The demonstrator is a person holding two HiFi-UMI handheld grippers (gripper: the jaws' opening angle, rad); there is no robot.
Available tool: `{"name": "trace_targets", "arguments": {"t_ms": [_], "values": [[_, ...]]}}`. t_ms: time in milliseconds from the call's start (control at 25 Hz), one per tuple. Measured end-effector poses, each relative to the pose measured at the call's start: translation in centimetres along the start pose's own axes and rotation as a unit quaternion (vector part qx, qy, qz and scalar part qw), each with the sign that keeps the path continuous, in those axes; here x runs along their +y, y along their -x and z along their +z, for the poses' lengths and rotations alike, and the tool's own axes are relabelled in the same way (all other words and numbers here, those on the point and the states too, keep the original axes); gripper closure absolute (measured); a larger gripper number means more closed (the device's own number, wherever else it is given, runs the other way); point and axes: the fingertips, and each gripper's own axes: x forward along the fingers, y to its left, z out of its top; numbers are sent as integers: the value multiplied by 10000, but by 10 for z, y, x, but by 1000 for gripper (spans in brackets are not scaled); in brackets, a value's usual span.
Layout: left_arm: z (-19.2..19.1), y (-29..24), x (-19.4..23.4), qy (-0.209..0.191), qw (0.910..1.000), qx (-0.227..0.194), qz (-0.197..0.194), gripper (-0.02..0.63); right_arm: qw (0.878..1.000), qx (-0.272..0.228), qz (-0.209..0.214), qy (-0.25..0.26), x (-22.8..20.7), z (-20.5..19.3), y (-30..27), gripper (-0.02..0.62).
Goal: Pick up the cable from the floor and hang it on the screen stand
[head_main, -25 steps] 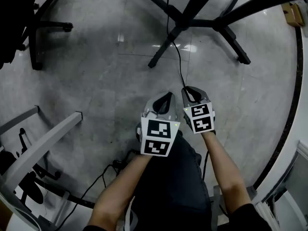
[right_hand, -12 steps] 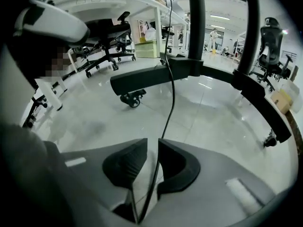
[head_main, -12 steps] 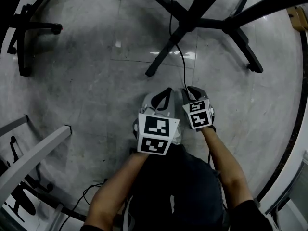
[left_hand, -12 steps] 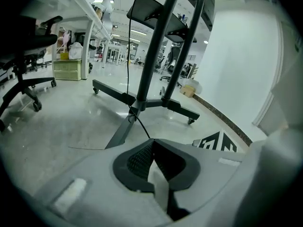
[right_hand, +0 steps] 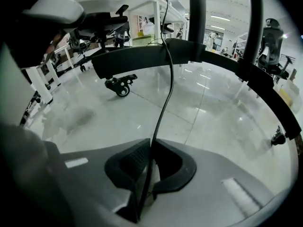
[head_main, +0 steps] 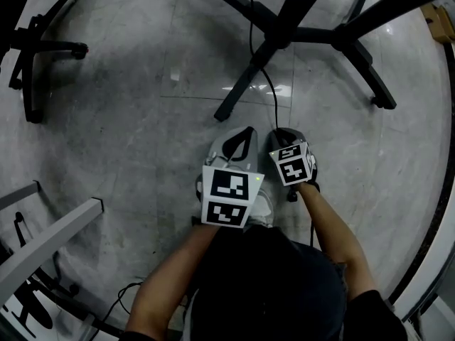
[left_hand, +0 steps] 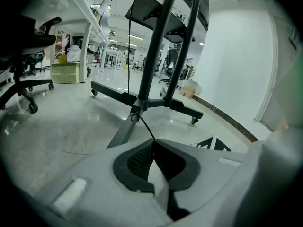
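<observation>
Landmark for all positions: black metal screen stand (head_main: 281, 30) with spreading castor legs, set on the grey polished stone floor (head_main: 135, 119).

Right gripper (head_main: 282, 135): held on the person's side of the stand, just short of its nearest leg. Jaws closed hard on the thin black cable (head_main: 271, 98). In the right gripper view, cable (right_hand: 163, 103) pinched between the ribbed pads and passing down through the gap behind them.

Cable: running taut from those jaws up toward the stand, crossing the nearest leg close to the hub, then climbing beside the upright column and out of frame. Clear of the floor over the whole stretch between jaws and stand.

Left gripper (head_main: 244, 139): just beside the right gripper, about equally near the stand. Jaws pressed together, no gap at the tips. In the left gripper view, cable (left_hand: 144, 125) dropping from the stand's hub and vanishing right at the jaw tips; pinched there or merely passing behind them, not determinable.

Surroundings: black office chair base (head_main: 43, 45) well apart from the stand, on the person's left. White desk leg (head_main: 53, 233) farther from the stand on the same side, with loose black cords (head_main: 131, 290) near its foot.
</observation>
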Motion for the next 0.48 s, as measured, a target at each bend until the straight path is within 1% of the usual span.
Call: {"name": "trace_targets", "arguments": {"t_ms": [120, 240, 480], "values": [[3, 1, 0, -43, 10000, -62, -43, 607, 10000, -91, -12, 26, 0, 1, 5, 568], [6, 8, -4, -77, 9999, -41, -72, 607, 9997, -168, -74, 151, 1, 6, 20, 571], [22, 50, -20, -1, 9998, 167, -93, 607, 9984, -452, -122, 326, 12, 30, 86, 574]]}}
